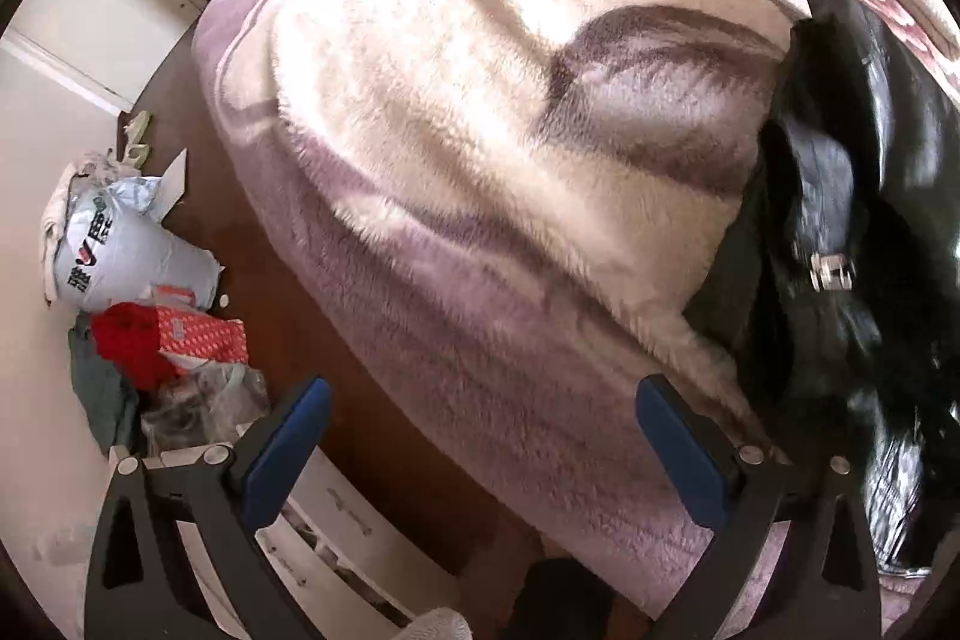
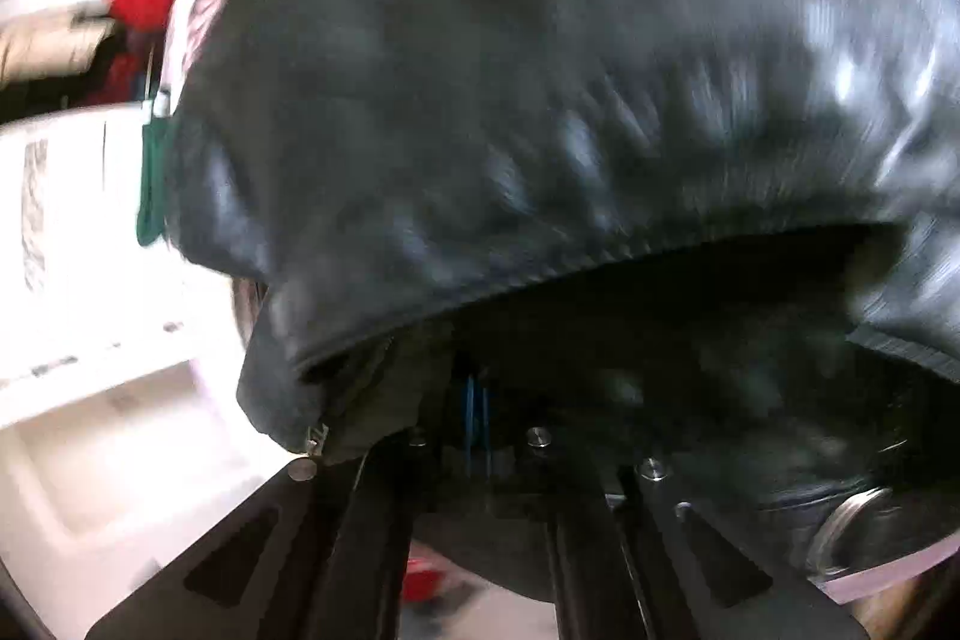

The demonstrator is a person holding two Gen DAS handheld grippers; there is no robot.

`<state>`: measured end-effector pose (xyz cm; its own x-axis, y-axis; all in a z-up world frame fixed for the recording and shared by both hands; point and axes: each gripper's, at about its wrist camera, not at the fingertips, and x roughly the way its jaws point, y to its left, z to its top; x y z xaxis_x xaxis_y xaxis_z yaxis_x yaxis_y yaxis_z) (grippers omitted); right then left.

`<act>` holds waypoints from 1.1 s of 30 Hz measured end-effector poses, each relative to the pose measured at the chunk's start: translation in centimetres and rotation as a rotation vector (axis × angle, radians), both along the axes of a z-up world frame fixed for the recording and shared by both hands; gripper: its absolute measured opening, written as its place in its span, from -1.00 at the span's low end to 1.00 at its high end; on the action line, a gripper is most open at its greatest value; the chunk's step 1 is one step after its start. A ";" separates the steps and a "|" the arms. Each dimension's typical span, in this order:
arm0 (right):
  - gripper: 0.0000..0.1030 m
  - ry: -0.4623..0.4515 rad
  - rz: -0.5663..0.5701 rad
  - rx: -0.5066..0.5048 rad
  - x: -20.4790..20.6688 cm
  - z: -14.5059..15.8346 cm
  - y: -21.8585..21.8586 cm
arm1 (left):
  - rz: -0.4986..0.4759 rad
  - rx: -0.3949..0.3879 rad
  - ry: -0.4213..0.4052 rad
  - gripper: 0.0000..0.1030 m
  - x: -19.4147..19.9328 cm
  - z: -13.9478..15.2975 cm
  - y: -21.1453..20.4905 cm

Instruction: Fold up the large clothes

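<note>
The left gripper [image 1: 483, 436] hangs with its blue-padded fingers [image 1: 288, 451] spread wide, nothing between them, above the edge of the fluffy cream-and-mauve blanket [image 1: 456, 172] on the bed. The shiny black leather jacket [image 1: 852, 232] lies bunched at the blanket's right side, a silver buckle [image 1: 831, 271] showing. Over on the right gripper [image 2: 478, 415], the fingers are pressed together on the jacket's hem [image 2: 540, 274], leather draped over them and filling the view. Beyond the blanket, on the floor, sits a pile of bags and red cloth [image 1: 144, 316].
</note>
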<state>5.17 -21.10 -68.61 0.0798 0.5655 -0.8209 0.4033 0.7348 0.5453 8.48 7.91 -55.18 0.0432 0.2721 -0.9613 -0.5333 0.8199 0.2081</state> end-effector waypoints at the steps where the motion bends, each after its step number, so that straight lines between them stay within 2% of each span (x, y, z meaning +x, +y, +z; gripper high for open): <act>1: -0.97 -0.027 0.015 -0.036 -0.1 0.7 -0.4 | -0.003 -0.006 -0.006 1.00 0.2 0.2 -0.2; 4: -0.97 -0.060 0.049 -0.125 0.0 1.4 -1.5 | -0.022 -0.011 -0.017 1.00 1.0 0.8 -0.6; 7: -0.96 -0.041 0.122 -0.135 0.4 1.1 -1.6 | -0.044 -0.012 -0.039 1.00 1.9 1.2 -0.6; 9: -0.87 0.002 0.134 -0.085 0.8 1.0 -2.0 | -0.063 -0.034 -0.059 1.00 2.6 1.6 -0.9; 12: -0.84 0.063 0.098 0.017 0.7 1.4 -3.9 | -0.107 -0.087 -0.099 1.00 3.9 1.8 -1.6; 15: -0.79 0.071 0.036 0.100 -0.2 2.0 -5.5 | -0.150 -0.079 -0.087 1.00 5.5 0.7 -2.2; 16: -0.75 0.072 0.024 0.135 -0.5 2.0 -5.6 | -0.176 -0.054 -0.067 1.00 6.4 -0.2 -2.5; 18: -0.55 0.088 0.011 0.202 -1.2 1.5 -5.1 | -0.208 -0.024 -0.023 1.00 7.9 -2.0 -2.6; 19: -0.37 0.095 0.013 0.209 -1.5 1.0 -4.7 | -0.219 -0.031 -0.007 1.00 8.5 -2.7 -2.6; 20: -0.33 0.096 0.011 0.216 -1.7 0.6 -4.3 | -0.222 -0.041 -0.005 1.00 8.8 -3.1 -2.4; 23: -0.33 0.092 -0.021 0.254 -1.7 -1.0 -3.1 | -0.254 -0.056 0.000 1.00 9.6 -4.0 -2.3; 24: -0.42 0.072 -0.042 0.256 -1.7 -1.3 -2.8 | -0.268 -0.051 0.003 1.00 9.7 -4.0 -2.4; 25: -0.56 0.041 -0.063 0.221 -1.6 -1.4 -2.5 | -0.285 -0.043 0.002 1.00 9.8 -4.0 -2.6; 26: -0.86 0.011 -0.070 0.167 -1.2 -1.4 -2.1 | -0.299 -0.037 0.004 1.00 9.8 -4.0 -2.9; 29: -0.93 -0.033 -0.070 0.052 0.1 -0.8 -2.2 | -0.304 -0.054 -0.005 1.00 9.8 -3.8 -3.0; 33: -0.92 -0.070 0.017 -0.063 0.6 0.6 -1.8 | -0.267 -0.103 -0.048 1.00 8.5 -1.6 -2.1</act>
<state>5.77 -22.86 -68.05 0.1292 0.5143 -0.8478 0.3533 0.7750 0.5240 16.99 5.76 -56.78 0.1464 0.1456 -0.9785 -0.3030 0.9482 0.0957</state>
